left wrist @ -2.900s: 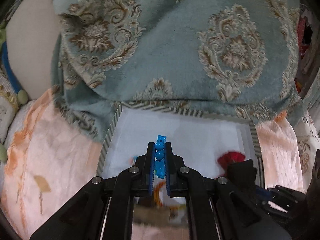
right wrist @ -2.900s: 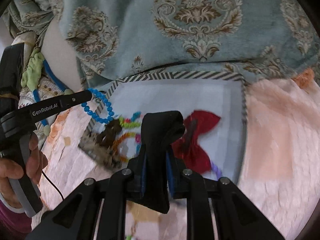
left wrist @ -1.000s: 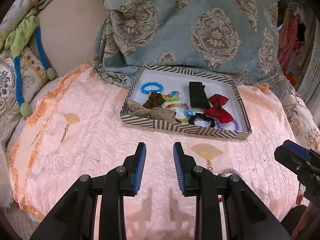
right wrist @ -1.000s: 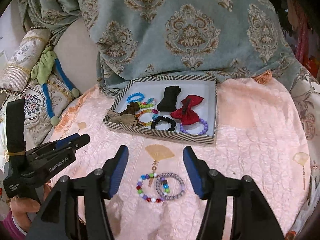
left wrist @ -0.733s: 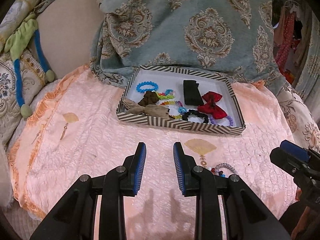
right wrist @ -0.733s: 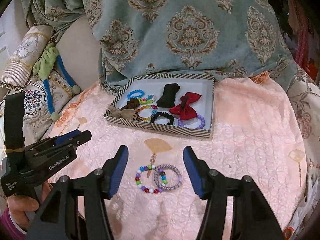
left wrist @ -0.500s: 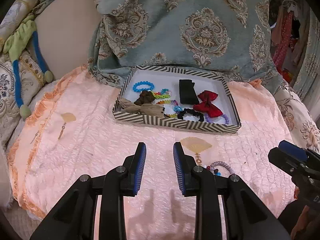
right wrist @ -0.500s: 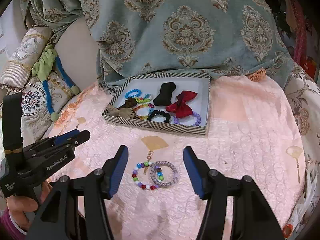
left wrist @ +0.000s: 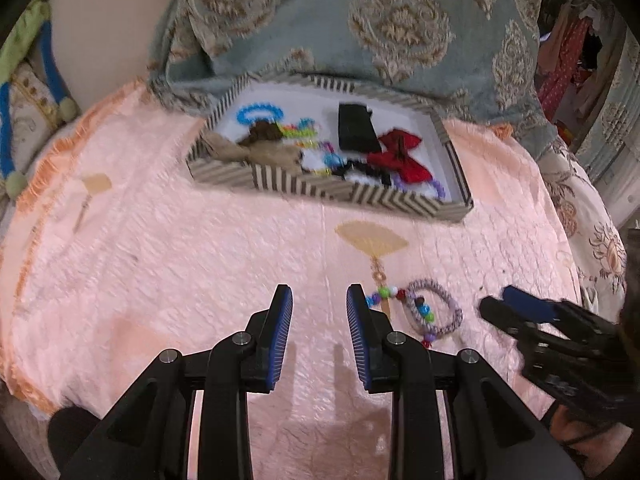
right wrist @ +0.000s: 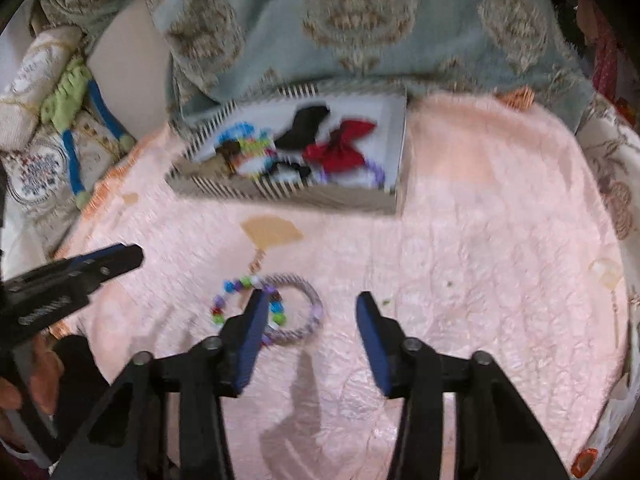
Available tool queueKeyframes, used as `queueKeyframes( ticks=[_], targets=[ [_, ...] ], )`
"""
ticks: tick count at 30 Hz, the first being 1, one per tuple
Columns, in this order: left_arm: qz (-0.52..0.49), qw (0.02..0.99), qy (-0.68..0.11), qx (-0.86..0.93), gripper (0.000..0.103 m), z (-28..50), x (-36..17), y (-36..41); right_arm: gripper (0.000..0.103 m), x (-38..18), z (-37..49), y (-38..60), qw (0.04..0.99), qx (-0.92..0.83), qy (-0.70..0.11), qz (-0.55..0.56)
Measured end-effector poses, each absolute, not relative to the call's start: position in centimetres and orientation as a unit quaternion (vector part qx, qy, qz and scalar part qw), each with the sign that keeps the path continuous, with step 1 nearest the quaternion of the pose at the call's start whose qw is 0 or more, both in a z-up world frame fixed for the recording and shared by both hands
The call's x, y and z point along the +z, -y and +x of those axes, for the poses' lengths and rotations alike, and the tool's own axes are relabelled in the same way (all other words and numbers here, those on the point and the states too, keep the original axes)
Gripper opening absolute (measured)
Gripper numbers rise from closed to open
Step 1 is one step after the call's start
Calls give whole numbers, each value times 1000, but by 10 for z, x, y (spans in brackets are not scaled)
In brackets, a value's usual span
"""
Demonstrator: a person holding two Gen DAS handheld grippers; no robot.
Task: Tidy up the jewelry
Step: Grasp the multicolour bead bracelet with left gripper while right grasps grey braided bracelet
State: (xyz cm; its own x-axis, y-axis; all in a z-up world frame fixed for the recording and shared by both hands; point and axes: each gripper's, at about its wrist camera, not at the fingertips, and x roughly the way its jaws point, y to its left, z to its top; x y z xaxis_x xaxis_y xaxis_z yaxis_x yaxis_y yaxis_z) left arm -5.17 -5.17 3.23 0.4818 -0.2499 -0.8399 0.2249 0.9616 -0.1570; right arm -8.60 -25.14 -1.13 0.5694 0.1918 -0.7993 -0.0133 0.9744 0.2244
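Observation:
A striped tray (left wrist: 320, 190) (right wrist: 288, 196) holds a blue bead bracelet (left wrist: 259, 114), a black pouch (left wrist: 357, 130), a red bow (left wrist: 402, 158) (right wrist: 340, 148) and other pieces. On the pink bedspread lie a multicoloured bead bracelet (left wrist: 418, 312) (right wrist: 224, 308) and a grey-purple bracelet (left wrist: 444, 314) (right wrist: 308, 312), overlapping. My left gripper (left wrist: 319, 304) is open and empty, just left of them. My right gripper (right wrist: 310, 304) is open and empty over the grey-purple bracelet; it also shows in the left wrist view (left wrist: 516, 308).
A teal patterned cushion (left wrist: 360, 20) (right wrist: 360, 20) rises right behind the tray. A green-and-blue soft toy (right wrist: 80, 92) lies at the left edge of the bed. Gold fan prints (left wrist: 372, 240) mark the bedspread. Hanging clothes (left wrist: 568, 48) are at the far right.
Both grippers let go of the blue bracelet and black pouch in the tray, pulled back open, and have now dropped lower and closer to the two bracelets on the bedspread.

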Motion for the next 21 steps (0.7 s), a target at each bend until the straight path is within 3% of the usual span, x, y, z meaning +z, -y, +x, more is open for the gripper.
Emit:
queueKeyframes(
  ticks=[6,12,21],
  targets=[
    [-19,838,-524,-150,12,-49,10,60,38,-41,-71,244,871,59,-482,75],
    [-23,825,-542,-158,12,-46,-3,68,10,-40,-72,252,877,36,-476,45],
    [-10,812,-562,-156,12,-37,-29,89,13,-38,-77,275,871,45,-479,97]
  ],
)
